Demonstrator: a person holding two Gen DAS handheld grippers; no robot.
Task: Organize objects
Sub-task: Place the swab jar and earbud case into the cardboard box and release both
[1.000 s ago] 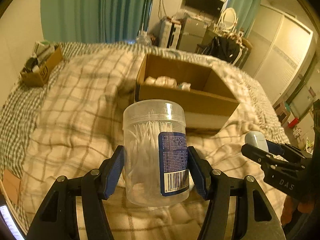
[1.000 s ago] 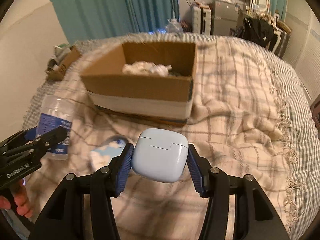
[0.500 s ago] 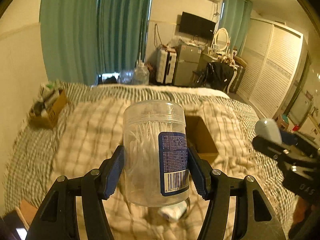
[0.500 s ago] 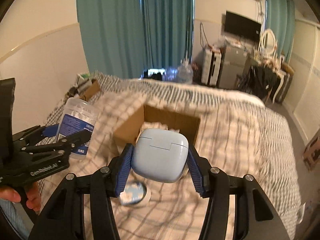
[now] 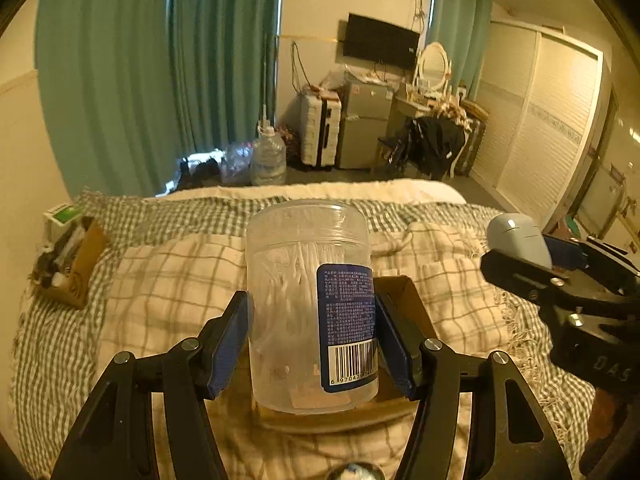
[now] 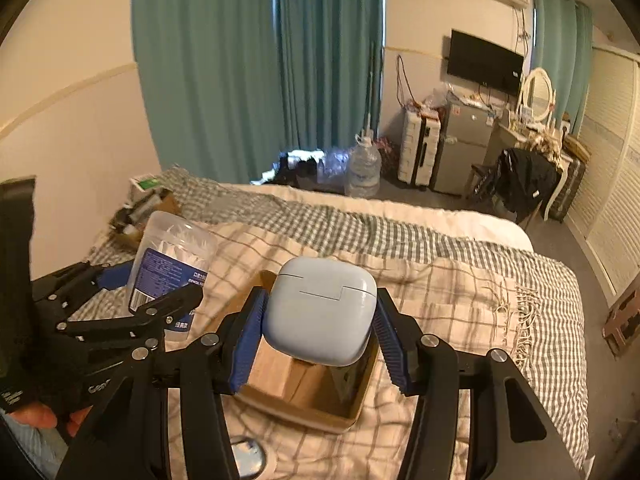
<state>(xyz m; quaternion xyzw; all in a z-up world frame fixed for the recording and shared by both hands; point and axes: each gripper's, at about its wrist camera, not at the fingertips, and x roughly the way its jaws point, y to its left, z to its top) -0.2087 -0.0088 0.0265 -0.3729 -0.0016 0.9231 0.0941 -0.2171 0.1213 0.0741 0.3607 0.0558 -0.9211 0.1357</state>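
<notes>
Left wrist view: the left hand-held gripper (image 5: 312, 336) is clamped on a clear plastic jar (image 5: 310, 304) of cotton swabs, smooth and round, with a blue label. It has risen since a second ago; the cardboard box (image 5: 404, 300) on the checked bed (image 5: 160, 276) now sits lower and smaller behind it.

Right wrist view: the right hand-held gripper (image 6: 320, 336) is clamped on a glossy pale-blue case (image 6: 322, 312) with rounded corners, likewise lifted above the box (image 6: 304, 392). Both things look ready to drop in.

Clear glossy plastic jar (image 5: 308, 304) with printed blue paper label; smooth, slightly shiny pale-blue plastic case (image 6: 322, 310); matt brown cardboard box (image 6: 320, 400); soft woven checked cloth blanket (image 6: 460, 308); gripper pads (image 6: 248, 340) ribbed blue rubber.
</notes>
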